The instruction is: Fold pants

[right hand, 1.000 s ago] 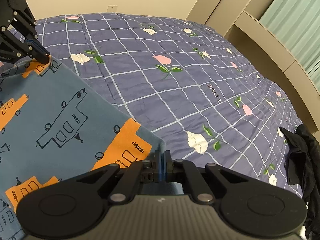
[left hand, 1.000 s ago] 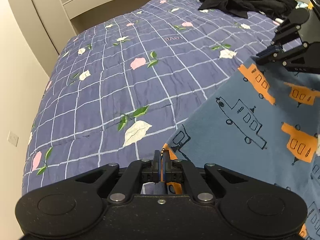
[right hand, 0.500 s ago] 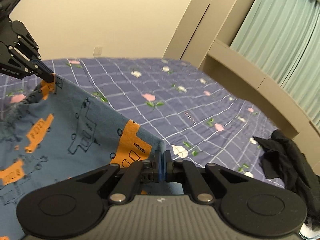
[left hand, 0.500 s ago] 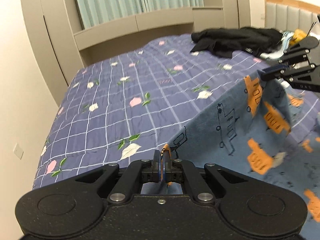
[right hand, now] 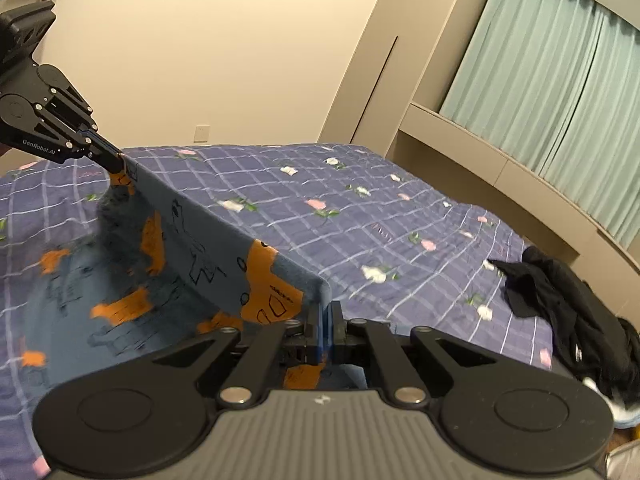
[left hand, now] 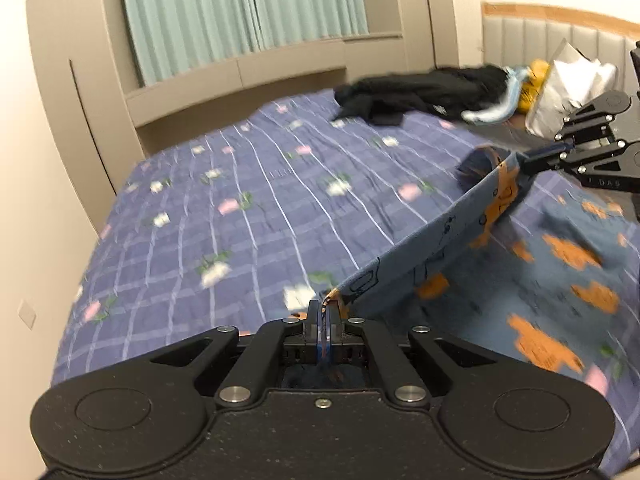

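Observation:
The pants are blue with orange and black vehicle prints. One edge is stretched taut in the air between both grippers, above the bed; the remainder hangs down and lies on the quilt. My left gripper is shut on one corner of that edge. In the right wrist view it appears at the upper left. My right gripper is shut on the other corner, and in the left wrist view it sits at the far right.
The bed's purple checked quilt with flower prints spreads ahead. A heap of black clothes lies near the headboard, beside a silver bag. A beige window ledge and green curtains run along the bed's far side.
Both grippers have risen and drawn back over the bed, lifting the held edge of the pants off the quilt. The fabric, flat a second ago, now hangs as a taut raised fold.

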`<state>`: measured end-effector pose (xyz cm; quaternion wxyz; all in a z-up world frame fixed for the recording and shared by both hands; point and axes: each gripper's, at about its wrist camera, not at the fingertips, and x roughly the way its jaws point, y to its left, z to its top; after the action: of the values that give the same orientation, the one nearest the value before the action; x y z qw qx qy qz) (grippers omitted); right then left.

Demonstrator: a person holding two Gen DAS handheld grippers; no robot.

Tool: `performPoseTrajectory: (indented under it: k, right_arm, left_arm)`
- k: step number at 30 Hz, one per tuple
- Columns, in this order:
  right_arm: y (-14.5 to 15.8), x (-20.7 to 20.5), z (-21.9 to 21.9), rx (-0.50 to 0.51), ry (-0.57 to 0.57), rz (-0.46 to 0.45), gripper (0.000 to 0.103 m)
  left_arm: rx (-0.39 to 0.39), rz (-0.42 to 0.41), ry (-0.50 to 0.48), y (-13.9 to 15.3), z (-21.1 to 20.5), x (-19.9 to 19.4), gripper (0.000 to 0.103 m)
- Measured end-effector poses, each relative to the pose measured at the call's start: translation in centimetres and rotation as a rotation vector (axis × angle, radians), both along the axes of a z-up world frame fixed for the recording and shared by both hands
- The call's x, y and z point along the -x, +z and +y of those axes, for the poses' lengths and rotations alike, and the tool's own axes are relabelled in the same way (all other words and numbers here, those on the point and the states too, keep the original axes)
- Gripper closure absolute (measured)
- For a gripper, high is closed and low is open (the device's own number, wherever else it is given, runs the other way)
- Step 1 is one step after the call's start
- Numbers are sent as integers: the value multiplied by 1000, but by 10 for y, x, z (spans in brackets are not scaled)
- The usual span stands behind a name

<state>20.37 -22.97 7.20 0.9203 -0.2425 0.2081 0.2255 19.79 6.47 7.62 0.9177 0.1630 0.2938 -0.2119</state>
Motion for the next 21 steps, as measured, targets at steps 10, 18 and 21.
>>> performPoseTrajectory:
  k: [10,18,21]
  right_arm:
    - [-46,70,-9,-25,-66,63,101]
    - [-71,100,-7,-34,-104,56,101]
    - [-72,109,-6,-20,-105,48,101]
  left_arm:
    - [6,95,-28,-46,-2,48,103]
    - [-22,108,-33,-69,-5,72,103]
    - [-23,114,-43,-70,-3,77,103]
